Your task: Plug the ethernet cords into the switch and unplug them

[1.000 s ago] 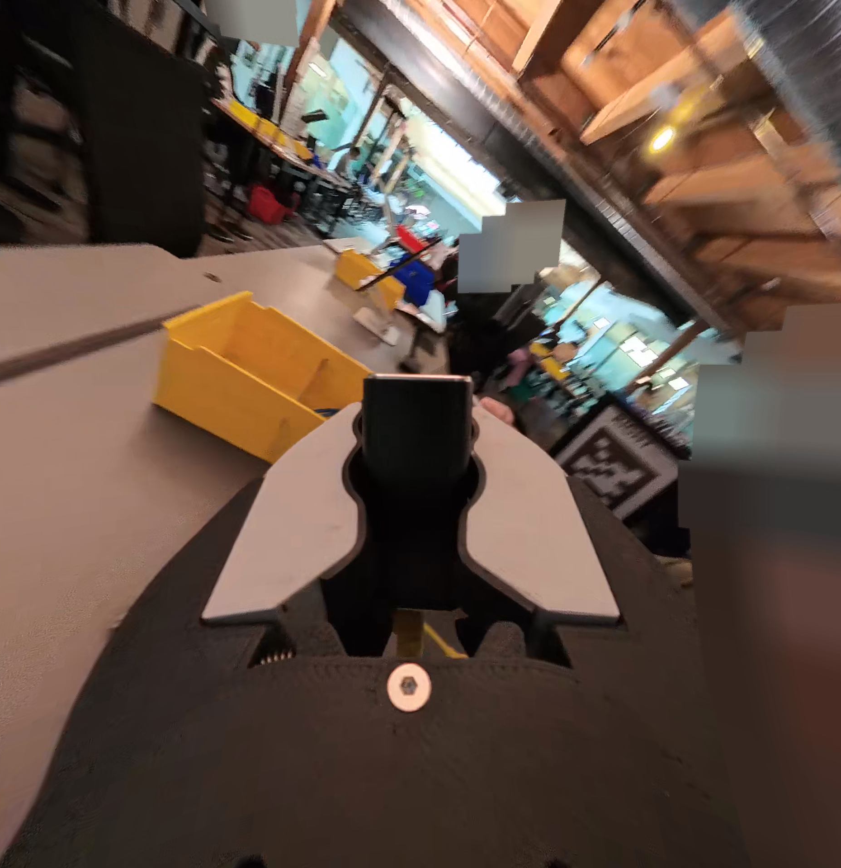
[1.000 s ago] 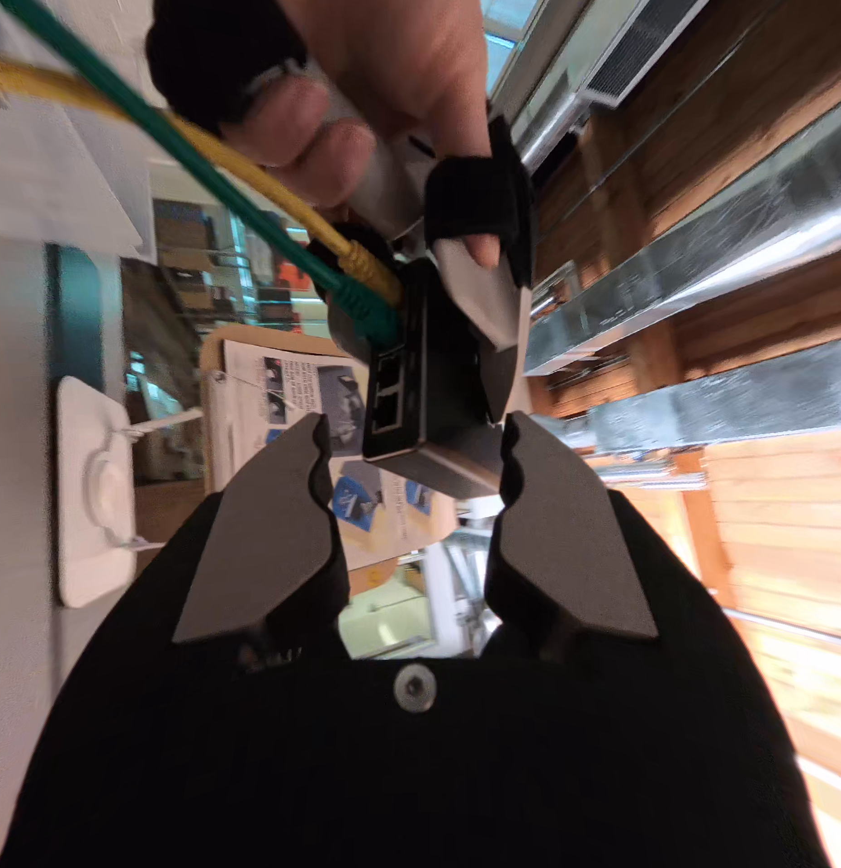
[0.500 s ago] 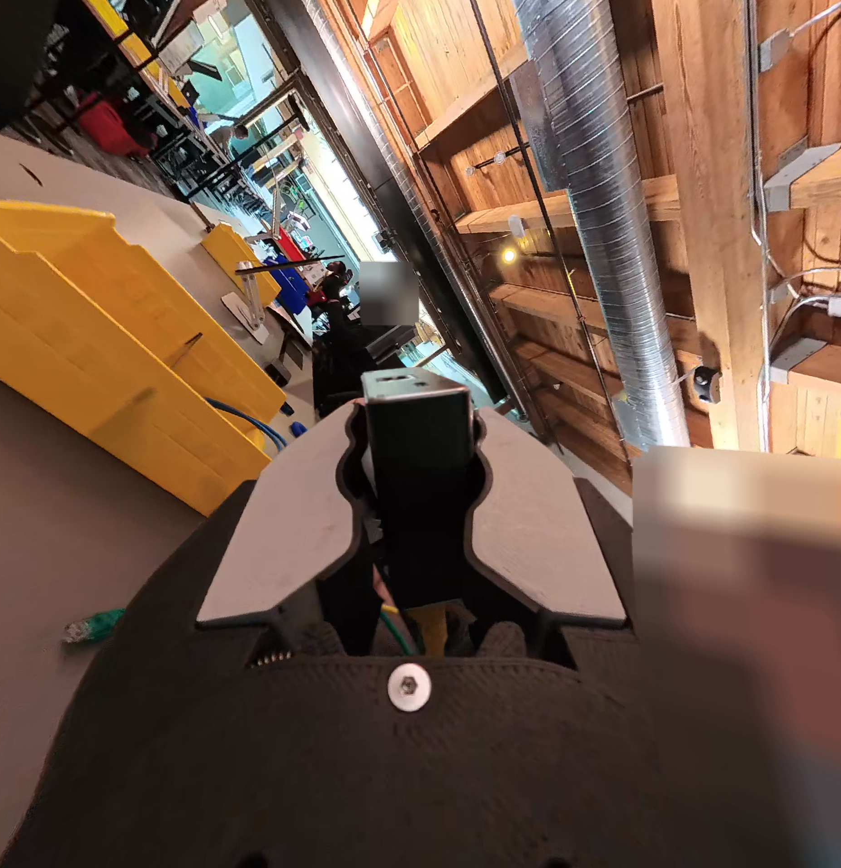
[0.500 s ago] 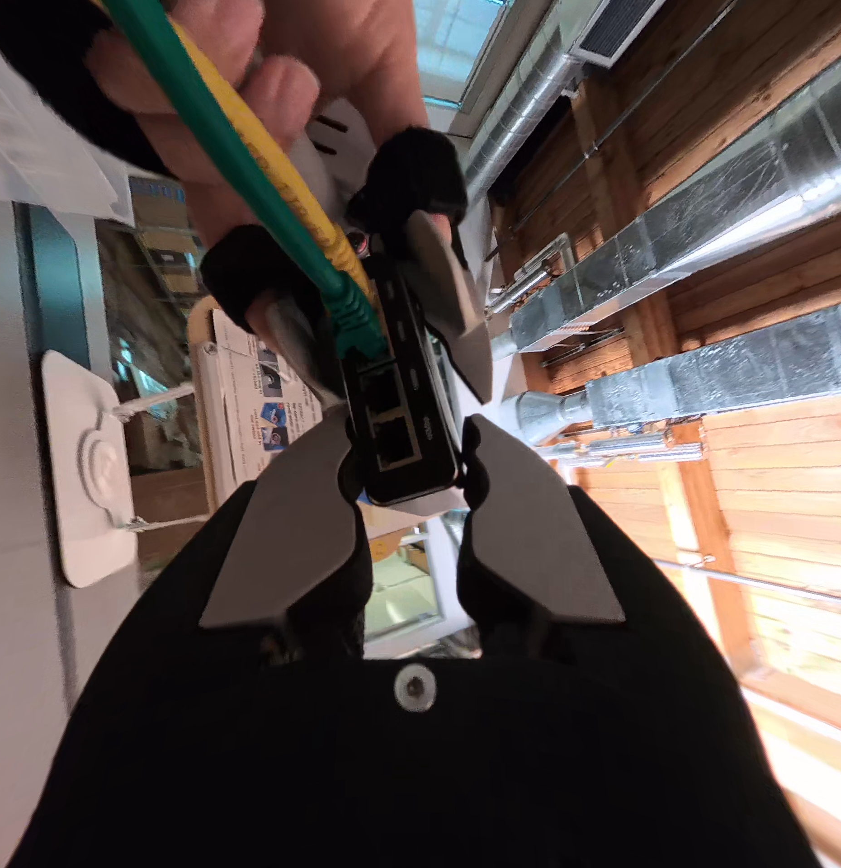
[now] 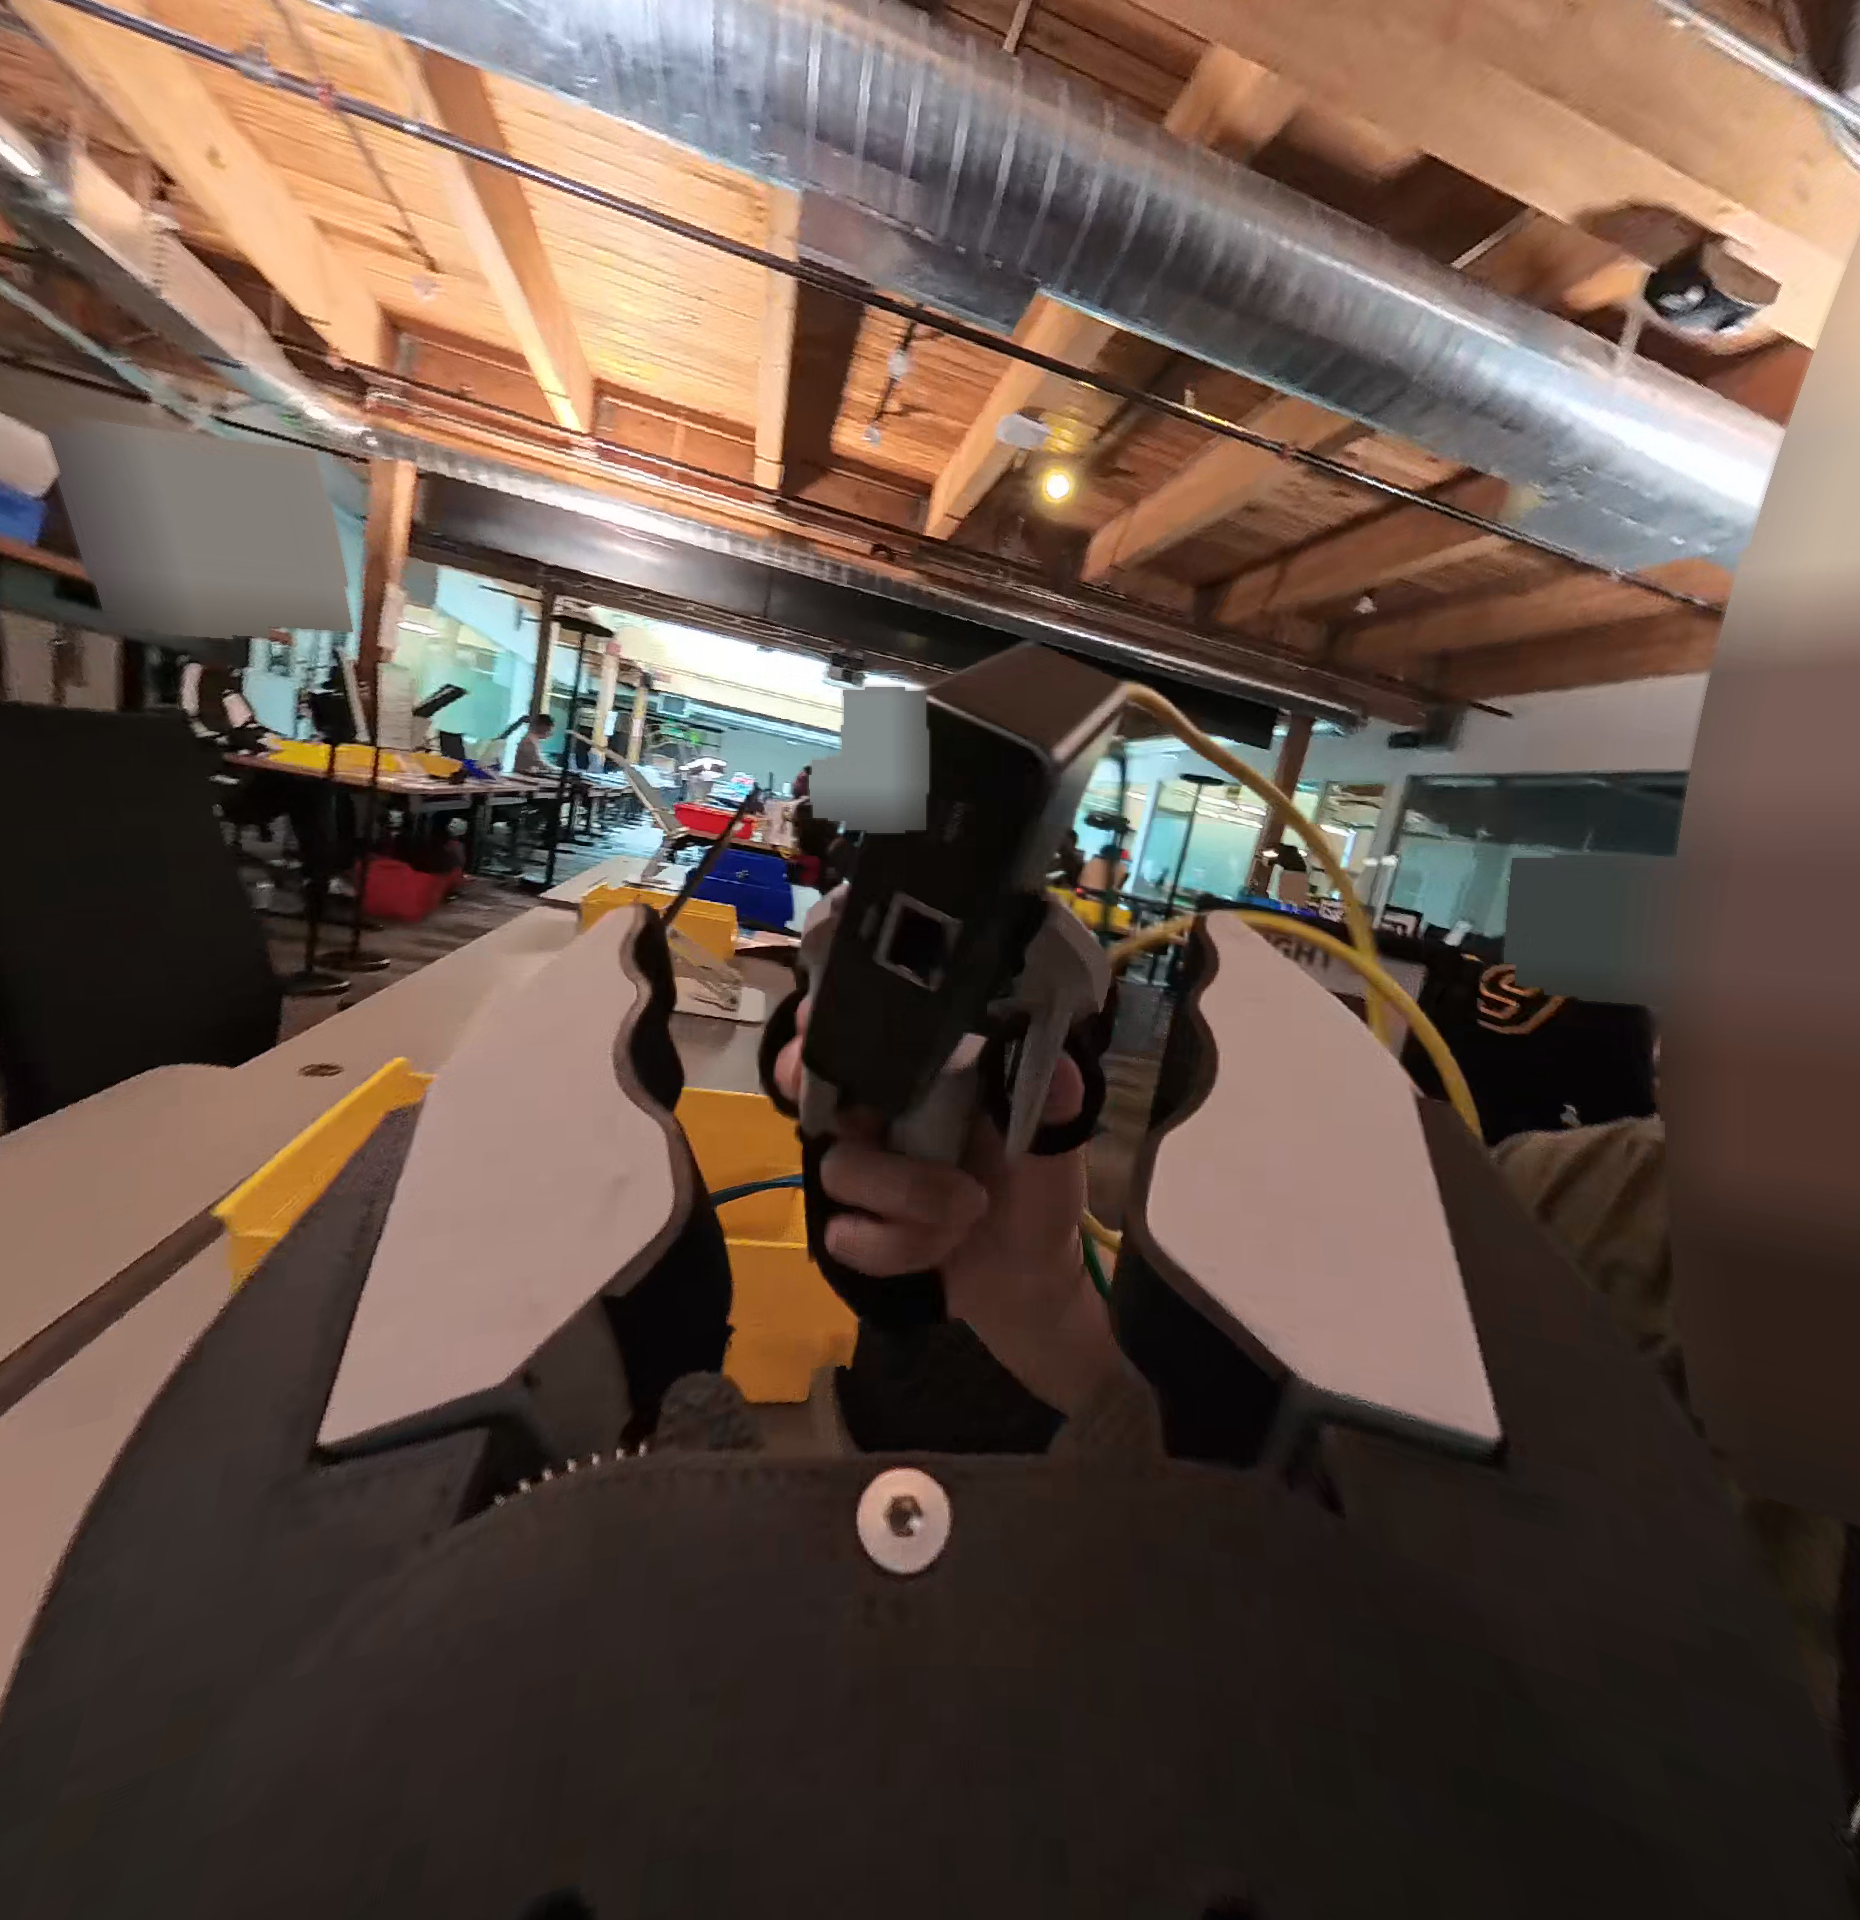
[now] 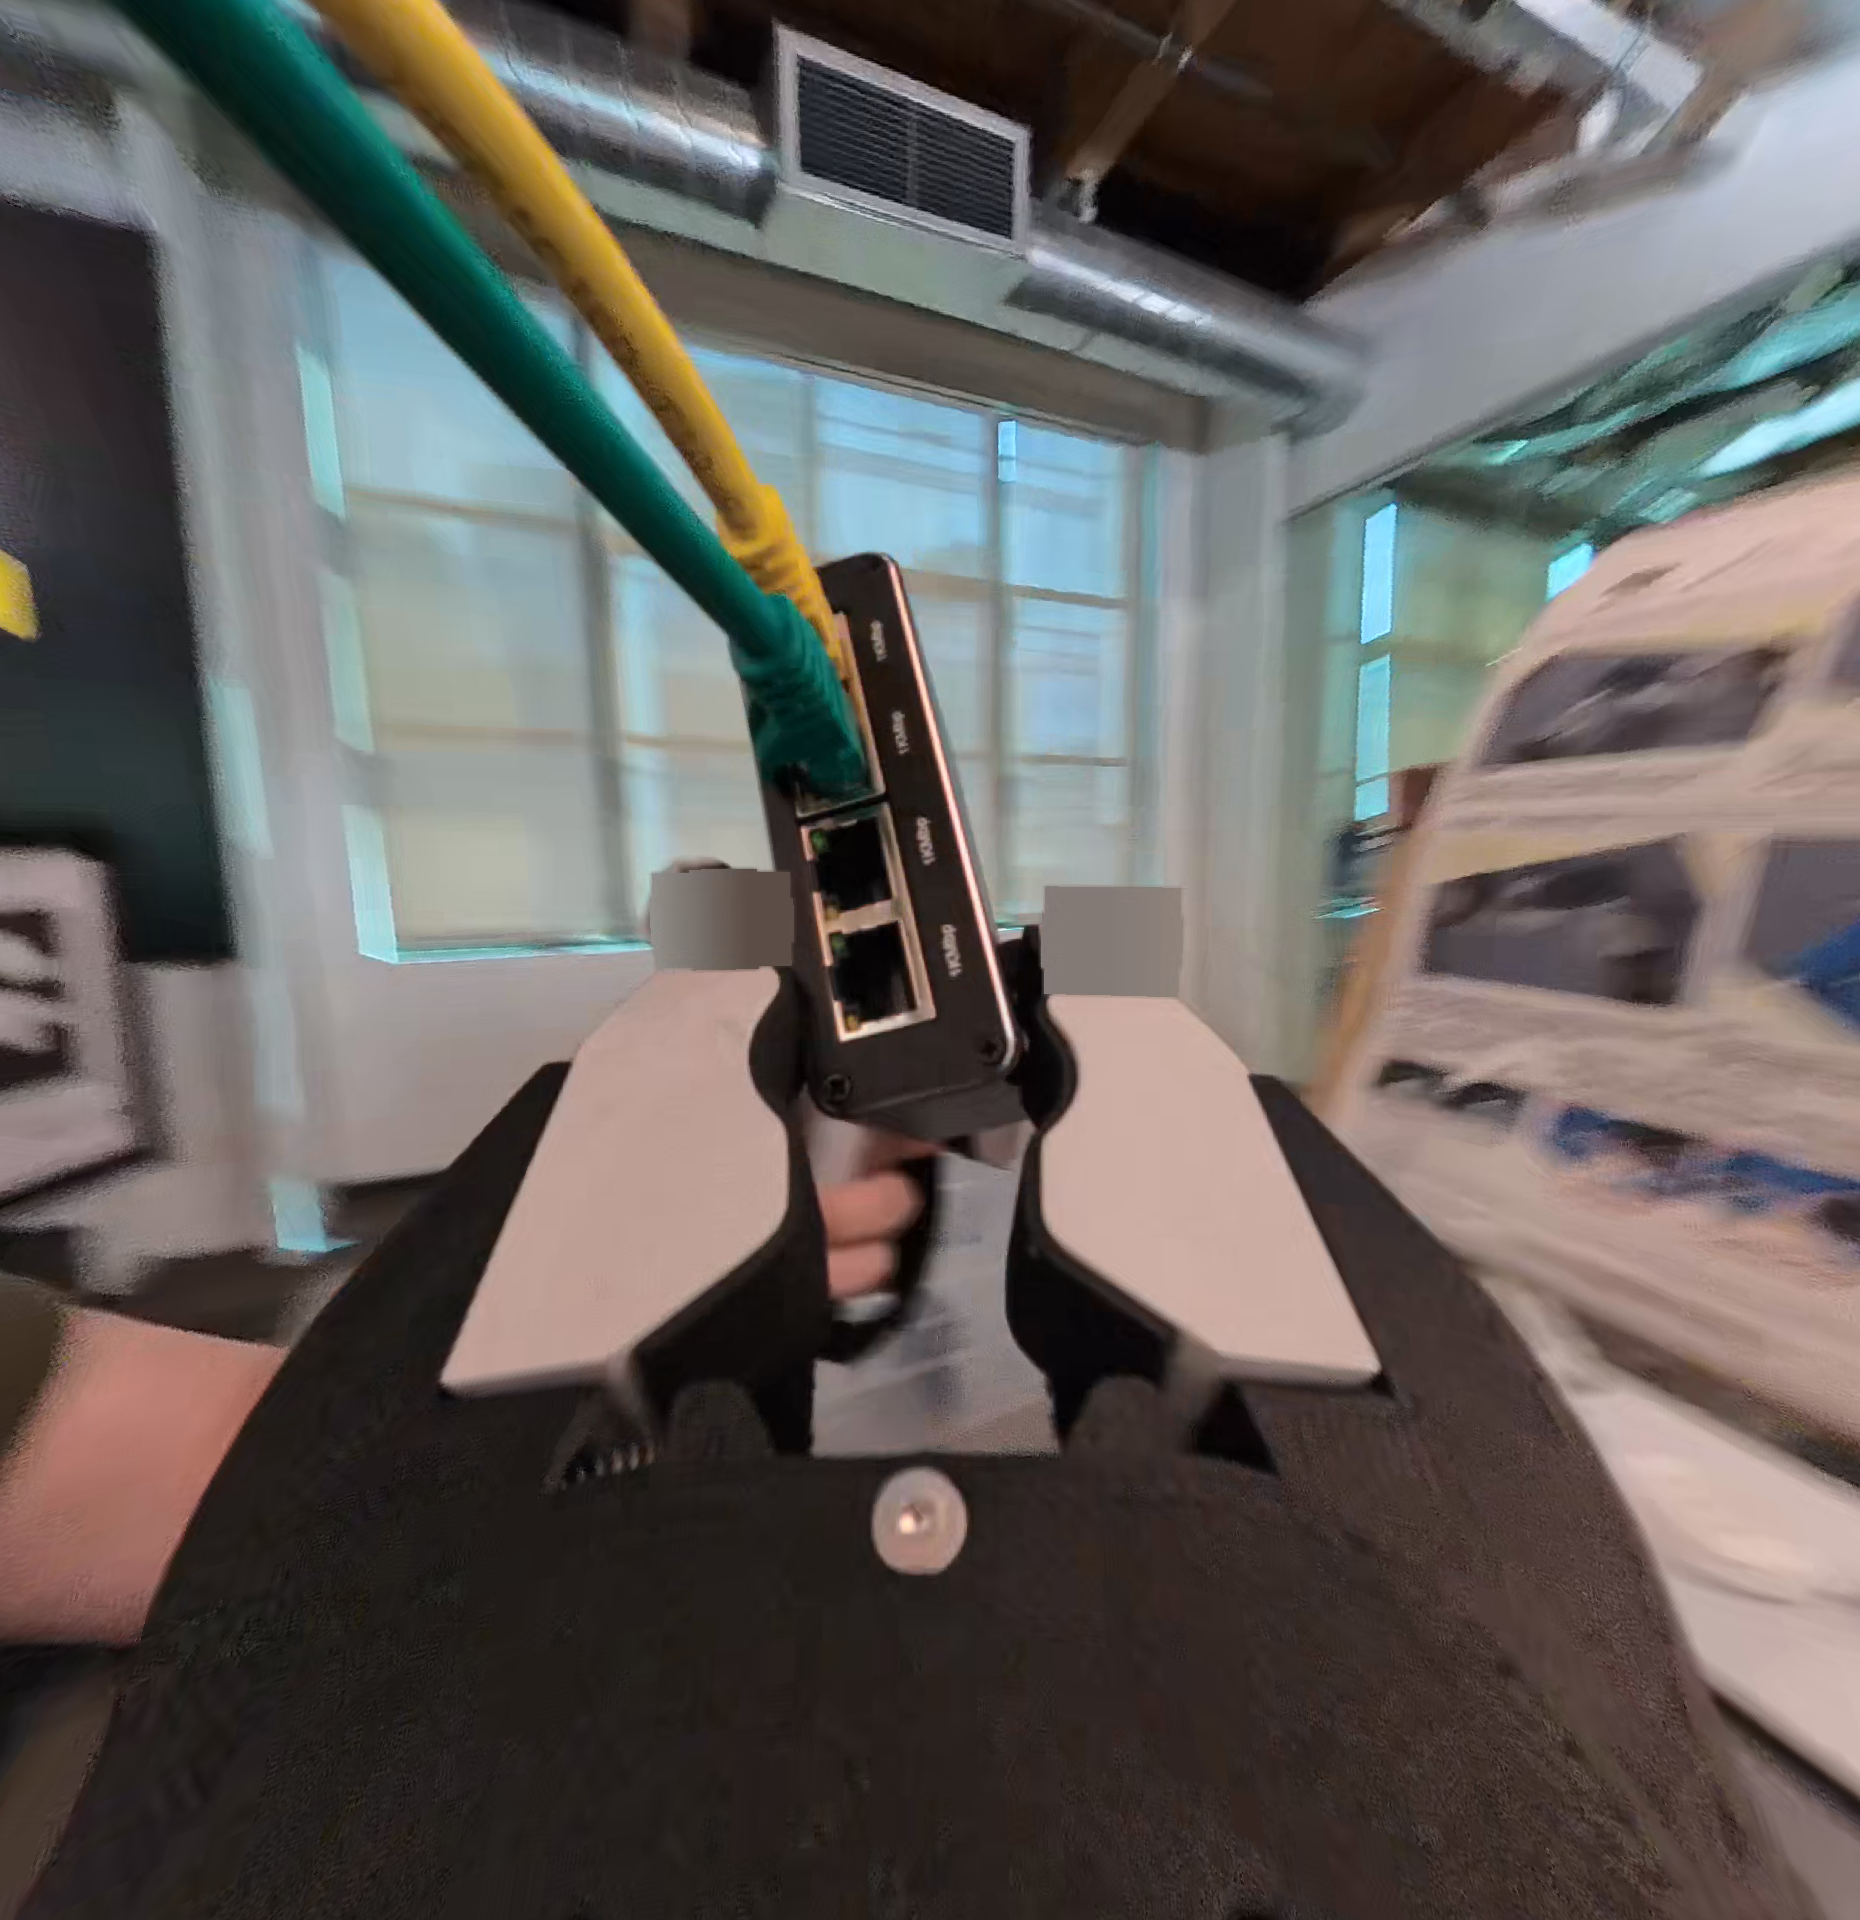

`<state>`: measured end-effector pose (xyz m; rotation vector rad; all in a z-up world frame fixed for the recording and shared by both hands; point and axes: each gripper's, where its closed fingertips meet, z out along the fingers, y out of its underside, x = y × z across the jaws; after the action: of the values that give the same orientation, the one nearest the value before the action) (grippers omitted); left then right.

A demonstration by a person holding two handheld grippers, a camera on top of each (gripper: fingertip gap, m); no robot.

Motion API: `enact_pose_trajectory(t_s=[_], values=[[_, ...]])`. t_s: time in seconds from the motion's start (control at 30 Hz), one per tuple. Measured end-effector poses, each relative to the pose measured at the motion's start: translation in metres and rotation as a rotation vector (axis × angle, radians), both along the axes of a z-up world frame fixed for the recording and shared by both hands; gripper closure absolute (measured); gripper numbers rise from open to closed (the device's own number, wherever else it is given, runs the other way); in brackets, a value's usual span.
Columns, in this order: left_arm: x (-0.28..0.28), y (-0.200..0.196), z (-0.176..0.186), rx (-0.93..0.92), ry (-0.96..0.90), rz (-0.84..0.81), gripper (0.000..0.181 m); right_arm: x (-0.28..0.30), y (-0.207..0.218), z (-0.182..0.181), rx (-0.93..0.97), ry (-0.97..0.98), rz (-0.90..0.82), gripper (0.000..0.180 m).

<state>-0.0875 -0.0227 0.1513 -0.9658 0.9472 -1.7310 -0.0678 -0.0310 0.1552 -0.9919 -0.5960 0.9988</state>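
The black switch (image 6: 905,883) stands upright, gripped at its lower end by my right gripper (image 6: 905,997), which is shut on it. A green cord (image 6: 552,384) and a yellow cord (image 6: 614,281) are plugged into its upper ports; two lower ports are empty. In the left wrist view my left gripper (image 5: 921,930) is open wide and empty. The switch (image 5: 936,914) sits just beyond it, held by the other gripper's fingers (image 5: 1056,997) above a gloved hand (image 5: 905,1226). The yellow cord (image 5: 1362,935) loops off to the right.
A yellow bin (image 5: 760,1195) with a blue cable in it sits on the grey table (image 5: 126,1143) below the left gripper. A person's torso (image 5: 1560,1164) is close on the right. A forearm (image 6: 95,1486) shows at lower left, blurred papers (image 6: 1632,935) at right. The grippers are tip to tip, or close to it.
The switch passed from my left gripper to my right. The right jaws closed on it, the left jaws opened and pulled back. Both views swung round to level.
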Motion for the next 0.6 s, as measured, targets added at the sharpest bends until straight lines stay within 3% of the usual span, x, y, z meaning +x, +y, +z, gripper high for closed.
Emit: enact_pose_trajectory(t_s=[0.1, 0.2, 0.27, 0.33, 0.43, 0.6], values=[[0.003, -0.014, 0.001, 0.068, -0.019, -0.016, 0.095, -0.021, -0.013, -0.004, -0.142, 0.070, 0.238, 0.141], [-0.008, -0.025, 0.009, 0.164, -0.098, 0.015, 0.143, -0.040, -0.011, -0.021, -0.261, 0.027, 0.318, 0.141], [-0.010, -0.016, 0.009, 0.174, -0.062, 0.105, 0.145, -0.047, -0.007, -0.031, -0.287, -0.008, 0.339, 0.142], [-0.011, -0.006, 0.010, 0.094, 0.019, 0.097, 0.145, -0.048, -0.001, -0.040, -0.257, -0.052, 0.334, 0.144], [-0.032, 0.007, 0.021, 0.023, 0.033, 0.117, 0.145, -0.045, 0.022, -0.075, -0.182, -0.266, 0.238, 0.131], [-0.066, -0.005, 0.025, 0.035, 0.233, 0.041, 0.145, 0.017, 0.103, -0.132, -0.171, -0.665, -0.264, 0.132]])
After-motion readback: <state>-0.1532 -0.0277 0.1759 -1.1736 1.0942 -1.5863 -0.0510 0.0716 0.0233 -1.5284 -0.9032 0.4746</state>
